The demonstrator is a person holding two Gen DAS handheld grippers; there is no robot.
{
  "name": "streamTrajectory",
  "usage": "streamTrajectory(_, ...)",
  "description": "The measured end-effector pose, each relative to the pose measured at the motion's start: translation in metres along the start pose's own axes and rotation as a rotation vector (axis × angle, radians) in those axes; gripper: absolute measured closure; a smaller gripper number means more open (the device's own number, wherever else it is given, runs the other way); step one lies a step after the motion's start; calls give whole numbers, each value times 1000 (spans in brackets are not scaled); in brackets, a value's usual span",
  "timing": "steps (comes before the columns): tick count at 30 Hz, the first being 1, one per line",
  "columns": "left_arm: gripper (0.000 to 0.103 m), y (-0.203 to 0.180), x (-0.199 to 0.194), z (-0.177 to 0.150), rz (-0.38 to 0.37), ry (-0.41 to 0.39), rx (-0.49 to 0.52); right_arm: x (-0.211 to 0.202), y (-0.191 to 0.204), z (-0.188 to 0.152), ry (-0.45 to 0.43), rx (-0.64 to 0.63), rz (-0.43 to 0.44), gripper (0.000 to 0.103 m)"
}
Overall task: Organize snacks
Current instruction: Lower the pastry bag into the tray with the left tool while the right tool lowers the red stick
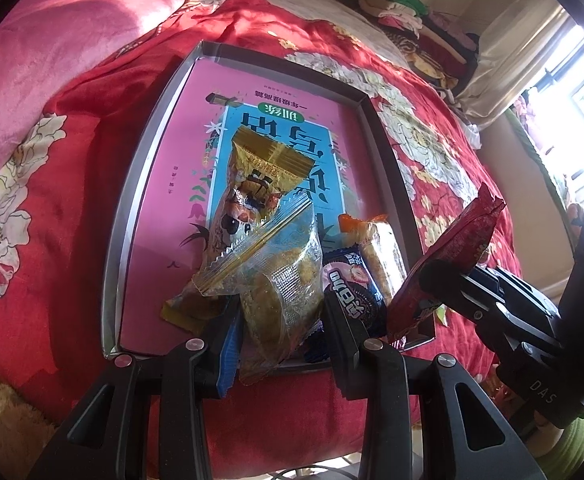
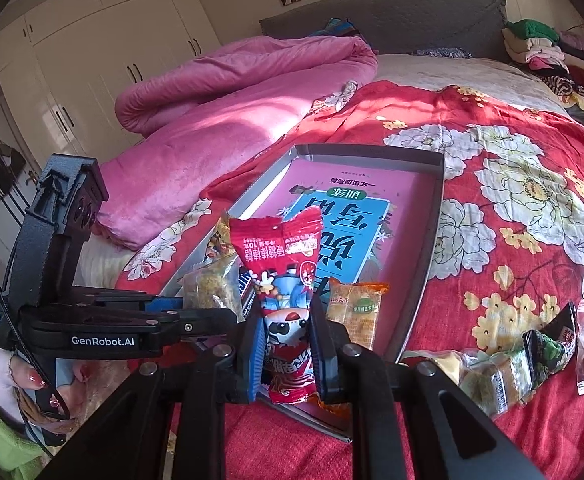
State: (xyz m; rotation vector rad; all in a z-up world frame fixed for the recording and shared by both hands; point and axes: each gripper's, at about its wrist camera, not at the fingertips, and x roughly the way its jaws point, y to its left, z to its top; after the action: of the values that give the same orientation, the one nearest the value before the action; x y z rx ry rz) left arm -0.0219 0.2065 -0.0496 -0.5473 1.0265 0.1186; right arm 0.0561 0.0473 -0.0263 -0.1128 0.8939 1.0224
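A shallow grey tray (image 1: 148, 184) with a pink and blue book cover as its floor lies on the red flowered bedspread. My left gripper (image 1: 280, 308) is shut on a clear packet of yellow cake (image 1: 280, 276) at the tray's near end. A gold packet (image 1: 260, 176), a dark biscuit packet (image 1: 351, 292) and an orange cracker packet (image 1: 379, 252) lie in the tray. My right gripper (image 2: 286, 320) is shut on a red snack packet (image 2: 284, 248), held upright over the near edge of the tray (image 2: 431, 240). From the left wrist view the right gripper (image 1: 439, 276) comes in from the right.
Several loose snack packets (image 2: 491, 376) lie on the bedspread right of the tray. A rolled pink duvet (image 2: 232, 92) fills the far left of the bed. Folded clothes (image 2: 539, 44) are stacked by the headboard. A hand in a green sleeve (image 2: 32, 380) holds the left gripper.
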Motion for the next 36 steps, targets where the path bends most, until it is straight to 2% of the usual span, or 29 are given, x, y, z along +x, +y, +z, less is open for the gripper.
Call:
streamTrajectory(5, 64, -1, -1, 1, -10, -8, 3, -2, -1, -1, 0, 7, 2, 68)
streamTrajectory(8, 64, -2, -1, 1, -9, -13, 8, -4, 1, 0, -4, 4, 3, 64)
streamTrajectory(36, 63, -9, -11, 6, 1, -77, 29, -16, -3, -4, -15, 3, -44, 57)
